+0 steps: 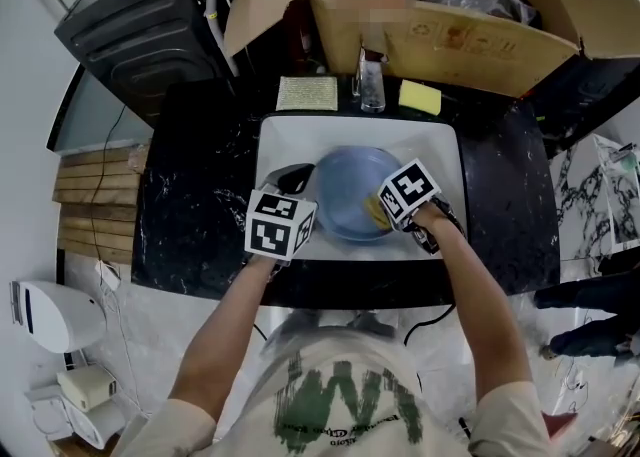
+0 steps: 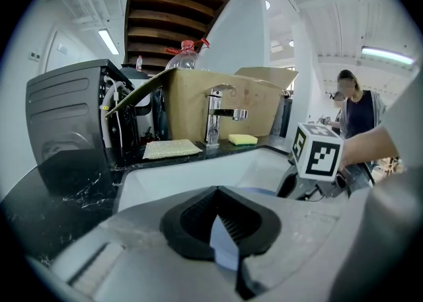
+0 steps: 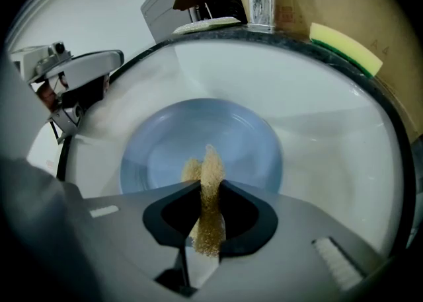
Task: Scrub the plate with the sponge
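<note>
A round pale blue plate (image 1: pixel 345 200) lies in the middle of the white sink basin (image 1: pixel 445 150), which is set into a black marbled counter (image 1: pixel 190 205). The left gripper (image 1: pixel 300 182) comes in from the lower left of the head view. Its jaws are pressed together on the plate's left rim, which shows in the left gripper view as a thin blue edge (image 2: pixel 223 241) caught between the dark pads of that gripper (image 2: pixel 221 225). The right gripper (image 1: pixel 385 213) reaches in from the lower right and pinches a thin golden-yellow scrubbing sponge (image 1: pixel 374 210) edge-on. In the right gripper view the sponge (image 3: pixel 210 168) stands up between the closed jaws of the gripper (image 3: pixel 206 191), and its free tip lies over the near part of the plate (image 3: pixel 168 145). It seems to be touching the surface, though contact cannot be confirmed. The coming stroke turns on this: the sponge sits at the plate's lower-right side in the head view, so nearly all of the plate's face lies ahead of it, toward the upper left and the clamped rim. I judge a scrub should sweep that way, against the left gripper's hold. A yellow-and-green block sponge (image 1: pixel 420 97) rests untouched on the counter at the upper right of the sink, beside the chrome tap (image 1: pixel 370 80).
</note>
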`<state>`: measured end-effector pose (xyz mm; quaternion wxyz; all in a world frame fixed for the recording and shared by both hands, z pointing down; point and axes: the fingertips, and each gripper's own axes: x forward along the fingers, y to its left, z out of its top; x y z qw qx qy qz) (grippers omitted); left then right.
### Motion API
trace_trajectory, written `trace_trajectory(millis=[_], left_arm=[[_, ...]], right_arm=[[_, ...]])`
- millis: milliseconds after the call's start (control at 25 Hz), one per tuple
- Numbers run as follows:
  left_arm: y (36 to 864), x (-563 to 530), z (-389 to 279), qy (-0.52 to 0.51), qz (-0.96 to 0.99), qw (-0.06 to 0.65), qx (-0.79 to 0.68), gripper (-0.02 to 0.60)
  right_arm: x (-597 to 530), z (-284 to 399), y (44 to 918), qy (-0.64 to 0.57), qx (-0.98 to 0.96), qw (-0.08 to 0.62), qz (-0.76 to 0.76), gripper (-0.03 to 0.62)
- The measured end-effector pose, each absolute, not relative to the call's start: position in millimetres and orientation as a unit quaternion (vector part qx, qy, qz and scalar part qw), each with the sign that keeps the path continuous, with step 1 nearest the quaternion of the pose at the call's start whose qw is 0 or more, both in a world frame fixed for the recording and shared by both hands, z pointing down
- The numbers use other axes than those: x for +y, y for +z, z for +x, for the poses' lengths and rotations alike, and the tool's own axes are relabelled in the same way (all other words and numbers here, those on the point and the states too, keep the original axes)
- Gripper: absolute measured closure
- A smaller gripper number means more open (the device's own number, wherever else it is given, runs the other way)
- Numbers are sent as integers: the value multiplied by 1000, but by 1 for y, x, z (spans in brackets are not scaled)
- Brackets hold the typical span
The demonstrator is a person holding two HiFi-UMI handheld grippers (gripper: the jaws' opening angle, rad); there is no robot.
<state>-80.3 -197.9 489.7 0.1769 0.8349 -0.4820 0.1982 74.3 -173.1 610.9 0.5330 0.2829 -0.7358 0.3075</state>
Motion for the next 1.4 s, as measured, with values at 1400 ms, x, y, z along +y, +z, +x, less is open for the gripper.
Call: trace_trajectory(millis=[1400], left_arm=[[443,-223,-77,160,835,160,-501,580]], right_arm=[[-244,101,468,212,-804,321,453,522]])
